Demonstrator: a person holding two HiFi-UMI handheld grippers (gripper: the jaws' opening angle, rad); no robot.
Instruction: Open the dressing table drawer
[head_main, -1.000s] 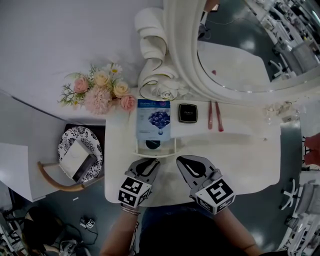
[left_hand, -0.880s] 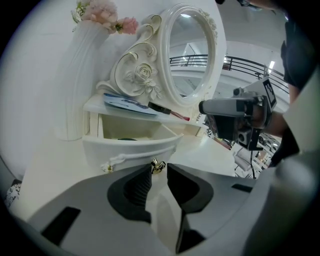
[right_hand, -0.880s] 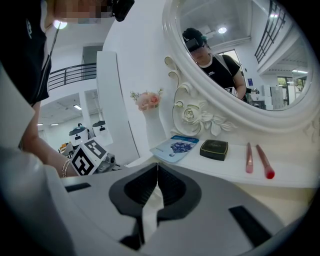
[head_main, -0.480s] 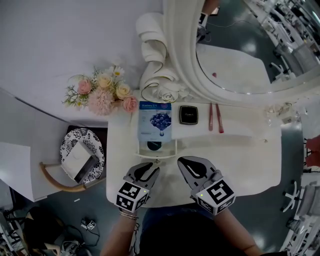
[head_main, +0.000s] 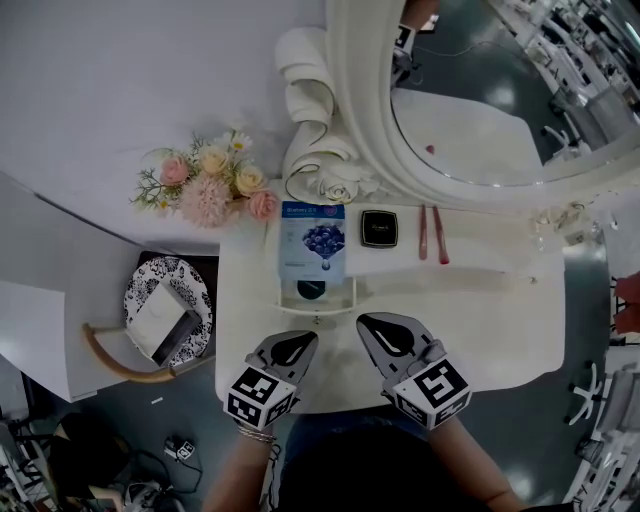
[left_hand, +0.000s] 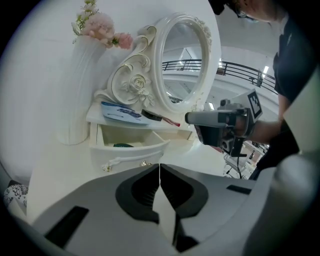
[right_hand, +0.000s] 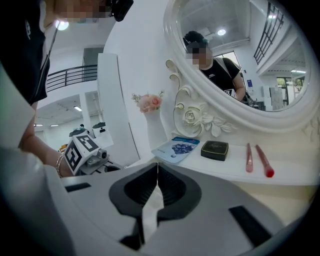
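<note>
The small white drawer (head_main: 316, 309) of the dressing table (head_main: 480, 320) stands pulled out, with a dark round item (head_main: 308, 290) inside. In the left gripper view the drawer (left_hand: 131, 151) shows its curved front and a small metal knob (left_hand: 145, 163). My left gripper (head_main: 303, 338) is shut with nothing in it, a short way in front of the drawer and clear of it. My right gripper (head_main: 365, 325) hovers beside it over the tabletop, shut and holding nothing.
On the shelf above the drawer lie a blue sachet (head_main: 312, 238), a black compact (head_main: 378, 228) and two pink sticks (head_main: 432, 235). An ornate oval mirror (head_main: 480, 110) rises behind. Pink flowers (head_main: 205, 185) stand at left. A patterned stool (head_main: 168, 305) with a box sits beside the table.
The left gripper has drawn back from the drawer front toward the person and its jaws have closed. The drawer stays pulled out. The right gripper has held still.
</note>
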